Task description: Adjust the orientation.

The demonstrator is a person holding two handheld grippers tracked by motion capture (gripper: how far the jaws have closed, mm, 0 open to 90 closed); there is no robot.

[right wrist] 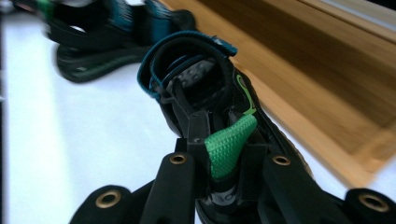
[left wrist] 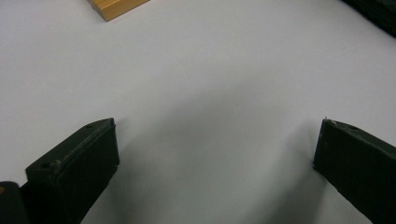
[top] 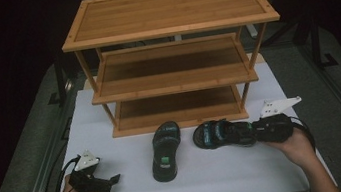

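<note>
Item 1: right hand-held gripper (top: 255, 132), at the right of the worktop (top: 220, 180), held in the person's right hand (top: 297, 146). Jaws drawn in close on the heel end of a sandal; in the right gripper view the green heel tab (right wrist: 229, 144) sits between the two black jaws, which appear to press on the heel strap, though the contact is partly hidden.

Item 2: held sandal (top: 221, 133), black with teal strap edging, lying across the white worktop just in front of the rack's bottom shelf, heel toward the gripper. A lime-green mark (right wrist: 247, 95) shows on the heel strap; it is too blurred to read as a brand.

Item 3: second sandal (top: 166, 149), same pattern, lying flat and lengthwise near the middle of the worktop, just left of the first. A green patch (top: 165, 160) sits on its footbed; any lettering is too small to read.

Item 4: bamboo shoe rack (top: 169, 30), three shelves, at the far side of the worktop.

Item 5: left hand-held gripper (top: 114, 178), near left of the worktop, jaws wide apart over bare white surface, holding nothing.
</note>
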